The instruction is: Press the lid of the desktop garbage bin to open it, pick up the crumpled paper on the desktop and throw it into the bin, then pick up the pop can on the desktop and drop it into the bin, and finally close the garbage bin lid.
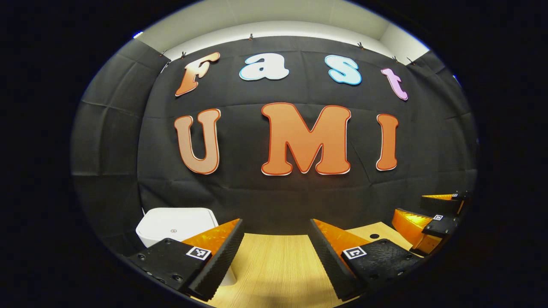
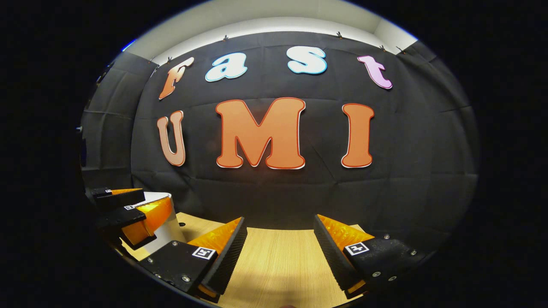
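Note:
In the left gripper view a white garbage bin (image 1: 175,224) with its lid down stands on the wooden desktop (image 1: 274,265), low left, partly behind my left finger. My left gripper (image 1: 276,248) is open above the desk, nothing between its fingers. At the right edge of that view the right gripper (image 1: 432,216) shows, jaws apart. In the right gripper view my right gripper (image 2: 280,248) is open over bare desk. The left gripper (image 2: 124,209) shows at far left, in front of the white bin (image 2: 169,226).
The black cloth wall closes off the back of the desk in both views. A small dark hole (image 1: 374,236) marks the desktop at the right in the left gripper view; another hole (image 2: 183,223) lies near the bin in the right gripper view.

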